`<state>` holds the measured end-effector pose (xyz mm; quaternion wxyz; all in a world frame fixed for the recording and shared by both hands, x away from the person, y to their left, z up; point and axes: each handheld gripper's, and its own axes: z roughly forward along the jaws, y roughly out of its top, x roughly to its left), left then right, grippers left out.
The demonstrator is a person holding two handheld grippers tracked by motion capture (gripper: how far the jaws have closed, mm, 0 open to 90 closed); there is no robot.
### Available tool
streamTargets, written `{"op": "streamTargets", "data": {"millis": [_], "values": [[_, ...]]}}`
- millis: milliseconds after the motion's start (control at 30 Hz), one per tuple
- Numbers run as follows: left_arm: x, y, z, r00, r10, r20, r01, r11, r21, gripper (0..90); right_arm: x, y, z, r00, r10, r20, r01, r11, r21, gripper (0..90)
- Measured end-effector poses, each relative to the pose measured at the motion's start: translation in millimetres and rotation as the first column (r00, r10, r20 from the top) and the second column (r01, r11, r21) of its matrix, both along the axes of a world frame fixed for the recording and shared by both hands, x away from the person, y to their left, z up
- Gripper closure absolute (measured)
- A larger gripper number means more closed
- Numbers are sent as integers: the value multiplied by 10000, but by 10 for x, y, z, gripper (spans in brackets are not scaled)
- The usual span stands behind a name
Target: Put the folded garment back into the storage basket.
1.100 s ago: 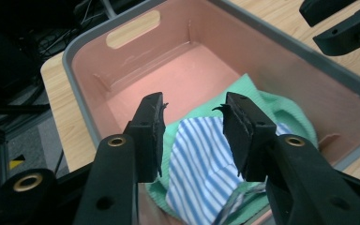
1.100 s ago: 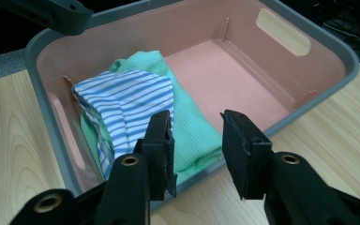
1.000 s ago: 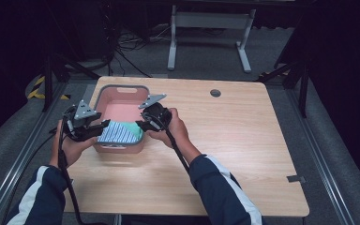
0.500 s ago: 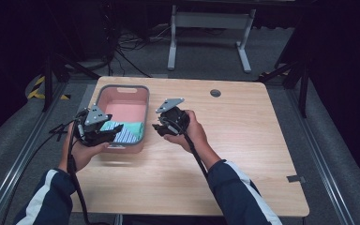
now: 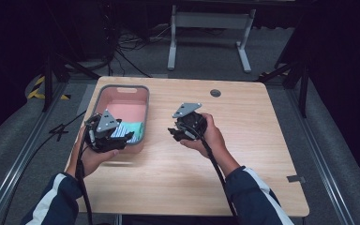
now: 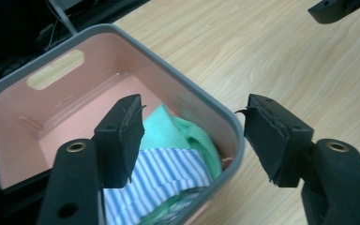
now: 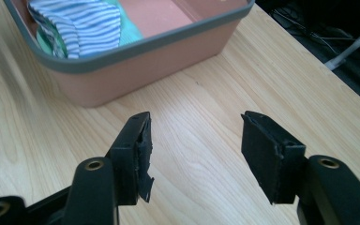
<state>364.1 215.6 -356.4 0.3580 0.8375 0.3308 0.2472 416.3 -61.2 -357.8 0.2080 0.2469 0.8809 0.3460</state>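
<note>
A pink bin with a grey rim point(image 5: 122, 89) point(image 6: 9, 84) point(image 7: 168, 40) stands at the table's left. Folded cloth lies in its near end: a blue-and-white striped piece point(image 6: 164, 176) point(image 7: 84, 21) point(image 5: 122, 130) over a green one point(image 6: 187, 136). My left gripper point(image 5: 122, 138) point(image 6: 192, 136) is open above the bin's near corner, nothing between its jaws. My right gripper point(image 5: 173, 131) point(image 7: 194, 150) is open over bare wood just right of the bin, holding nothing.
The wooden table point(image 5: 243, 154) has a round dark grommet point(image 5: 215, 93) near its far edge and open room to the right. A metal stand point(image 5: 206, 28) and cables lie on the dark floor beyond. Rails run along both sides of the table.
Both grippers have drawn back out of the bin toward the person. The cloth stays in the bin. The right gripper has moved right onto bare table.
</note>
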Motion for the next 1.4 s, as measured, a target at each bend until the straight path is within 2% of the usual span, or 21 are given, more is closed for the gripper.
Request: {"op": "streamTargets", "data": {"millis": [133, 433, 467, 567, 667, 767, 867, 900, 1000, 1033, 1133, 1167, 1267, 1400], "values": [[-52, -134, -32, 9994, -347, -56, 348, 9992, 204, 335, -61, -117, -19, 9999, -83, 70, 85, 9996, -276, 409], [-164, -400, -119, 9930, -1181, -85, 1183, 9927, 218, 297, -152, -381, -134, 9995, -329, -1, 329, 9991, -266, 363], [-176, -431, -134, 9916, -1291, -88, 1294, 9911, 326, 297, -162, -414, -155, 9993, -370, -10, 369, 9987, -346, 362], [-210, -526, -204, 9890, -1461, -225, 1468, 9885, 358, 294, -193, -519, -215, 9985, -540, -36, 538, 9971, -530, 355], [-231, -602, -298, 9871, -1594, -138, 1599, 9857, 525, 292, -221, -640, -275, 9977, -679, -67, 675, 9963, -532, 353], [-229, -662, -393, 9842, -1740, -337, 1757, 9827, 590, 286, -240, -767, -337, 9964, -829, -159, 819, 9951, -557, 349], [-217, -710, -495, 9812, -1841, -577, 1878, 9799, 668, 278, -259, -892, -393, 9950, -973, -230, 960, 9940, -530, 341], [-218, -733, -539, 9806, -1843, -662, 1894, 9785, 815, 277, -267, -934, -410, 9951, -954, -262, 940, 9944, -482, 329], [-231, -761, -606, 9794, -1892, -697, 1954, 9761, 950, 275, -289, -1000, -448, 9947, -972, -346, 955, 9943, -485, 328], [-242, -783, -670, 9771, -1982, -770, 2054, 9735, 1004, 271, -319, -1074, -495, 9938, -1079, -280, 1061, 9926, -597, 319], [-250, -801, -740, 9747, -2030, -934, 2125, 9713, 1071, 269, -338, -1154, -556, 9930, -1127, -349, 1103, 9918, -645, 318], [-253, -806, -758, 9742, -2023, -996, 2122, 9719, 1016, 269, -350, -1184, -576, 9931, -1110, -368, 1086, 9922, -619, 318], [-270, -816, -803, 9687, -2188, -1172, 2312, 9672, 1053, 258, -388, -1262, -641, 9920, -1198, -408, 1172, 9911, -627, 317], [-287, -809, -870, 9652, -2262, -1313, 2395, 9661, 962, 243, -428, -1363, -714, 9924, -1151, -443, 1118, 9912, -704, 315]]}}
